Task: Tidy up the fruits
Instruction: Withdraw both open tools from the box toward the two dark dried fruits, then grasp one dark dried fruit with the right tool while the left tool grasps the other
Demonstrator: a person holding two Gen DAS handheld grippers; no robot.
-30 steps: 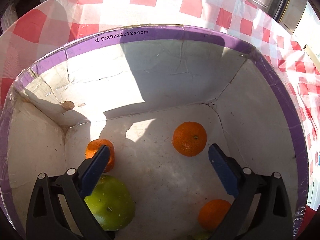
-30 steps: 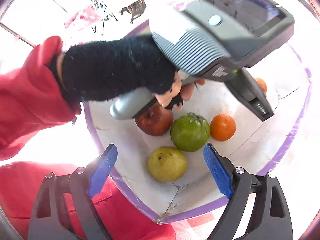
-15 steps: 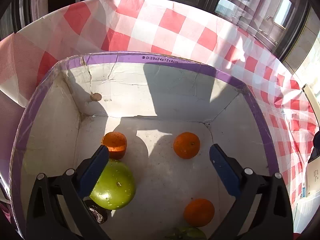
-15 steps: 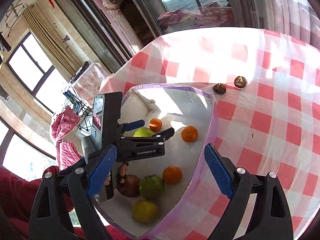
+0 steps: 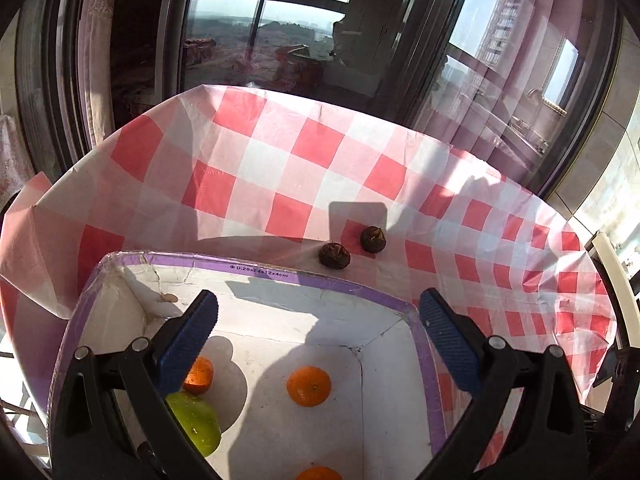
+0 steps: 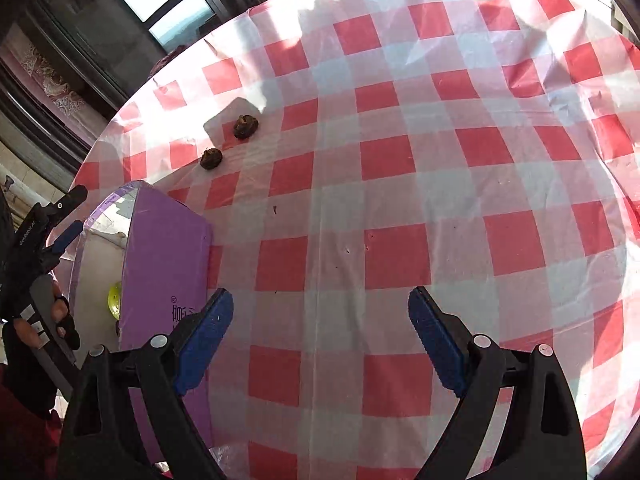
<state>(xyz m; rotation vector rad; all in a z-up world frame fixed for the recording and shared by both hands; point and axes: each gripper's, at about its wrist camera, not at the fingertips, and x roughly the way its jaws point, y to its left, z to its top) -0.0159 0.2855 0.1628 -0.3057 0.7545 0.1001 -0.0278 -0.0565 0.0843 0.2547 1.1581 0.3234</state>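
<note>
Both the left gripper (image 5: 318,326) and the right gripper (image 6: 320,336) are wide apart and hold nothing, while oranges (image 5: 309,386) and a green fruit (image 5: 196,422) sit inside the purple box (image 5: 256,272).

We see hard sunlight streaming low through the windows (image 5: 280,32), washing the checked cloth (image 6: 400,200) pale with glare and throwing crisp shadows across the box (image 5: 304,280) floor. Both fisheye views bend strongly toward their dark rims; focus stays sharp at centre.
</note>
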